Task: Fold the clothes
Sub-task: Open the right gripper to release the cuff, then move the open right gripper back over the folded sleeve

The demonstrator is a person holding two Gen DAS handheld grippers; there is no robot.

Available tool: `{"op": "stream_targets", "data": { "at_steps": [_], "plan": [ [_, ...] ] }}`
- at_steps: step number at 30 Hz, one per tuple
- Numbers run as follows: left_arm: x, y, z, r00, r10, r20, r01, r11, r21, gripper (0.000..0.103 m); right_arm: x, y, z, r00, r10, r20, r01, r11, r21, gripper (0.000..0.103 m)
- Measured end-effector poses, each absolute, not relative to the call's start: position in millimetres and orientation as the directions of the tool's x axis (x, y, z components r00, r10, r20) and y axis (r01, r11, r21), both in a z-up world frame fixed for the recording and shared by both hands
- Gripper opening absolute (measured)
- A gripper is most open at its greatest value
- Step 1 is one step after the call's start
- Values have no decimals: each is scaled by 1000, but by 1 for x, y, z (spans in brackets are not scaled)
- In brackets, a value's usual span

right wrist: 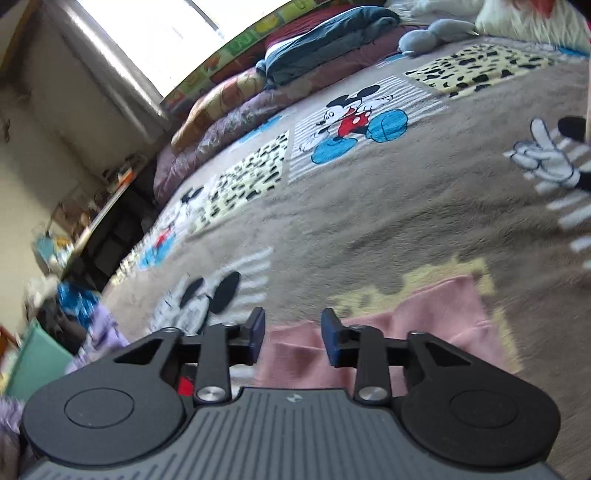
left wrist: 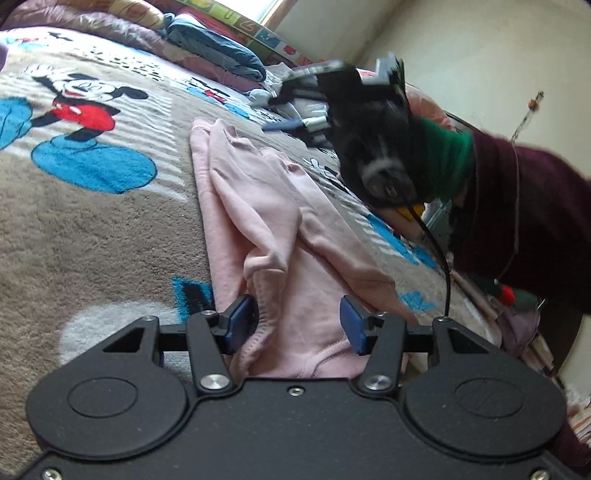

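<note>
**On a cartoon-mouse blanket, two grippers meet a pink garment mid-fold**

Across a bed covered by a plush brown blanket (left wrist: 92,229) printed with a cartoon mouse, a pale pink garment (left wrist: 280,236) lies lengthwise, partly gathered into soft ridges; it appears to be a sweatshirt, though the bunching makes its exact type hard to tell.

In the left wrist view, the left gripper (left wrist: 295,325) sits low at the garment's near end; its blue-padded fingers (left wrist: 238,323) stand apart, with a stitched hem and a fold of pink cloth lying between them; the left pad touches the fabric, but the jaws are not closed on it, so nothing is held yet. Farther along the same garment, the right hand's device shows as a dark, blurred shape just beside the cloth's right edge, with a green and maroon sleeve (left wrist: 517,206) behind it.

In the right wrist view, the right gripper (right wrist: 291,336) hovers just above a flat edge of the pink garment; its jaws are parted, less widely than the left's, and empty.

Beyond, a folded dark blue item (left wrist: 218,48) rests on a purple quilt (left wrist: 122,33) near the window.

The step in hand looks like taking hold of the garment's ends before a fold; little folding seems done. Next, each gripper likely needs to close on a single clean edge, not the bunched layers, then lift together so the cloth carries over evenly.
</note>
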State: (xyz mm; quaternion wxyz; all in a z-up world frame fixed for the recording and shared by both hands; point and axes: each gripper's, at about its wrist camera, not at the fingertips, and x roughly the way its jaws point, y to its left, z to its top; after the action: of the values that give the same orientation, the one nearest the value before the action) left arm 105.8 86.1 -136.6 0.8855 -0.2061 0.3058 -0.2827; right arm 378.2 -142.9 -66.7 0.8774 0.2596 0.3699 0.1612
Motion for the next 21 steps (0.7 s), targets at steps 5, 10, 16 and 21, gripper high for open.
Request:
{"op": "stream_targets", "data": {
  "at_steps": [5,10,16,21],
  "plan": [
    [104,87,-136,654,-627,-423,370,753,-545,52,374,-145,-83,609,514,-604,-150,822,549,49],
    [105,87,-136,654,-629,-421,367,750,-550,52,372,-133,-89,581,534,-614,-230,831,506,49],
    [105,85,-135,654,-623,-429,373,759,-534,52,368,-140,-90,598,588,-544,-255,783,567,9],
    [102,78,-133,658,-606,-447,398,783,-477,54,369,-146,-78,650,576,-496,-269,784,559,8]
  ]
}}
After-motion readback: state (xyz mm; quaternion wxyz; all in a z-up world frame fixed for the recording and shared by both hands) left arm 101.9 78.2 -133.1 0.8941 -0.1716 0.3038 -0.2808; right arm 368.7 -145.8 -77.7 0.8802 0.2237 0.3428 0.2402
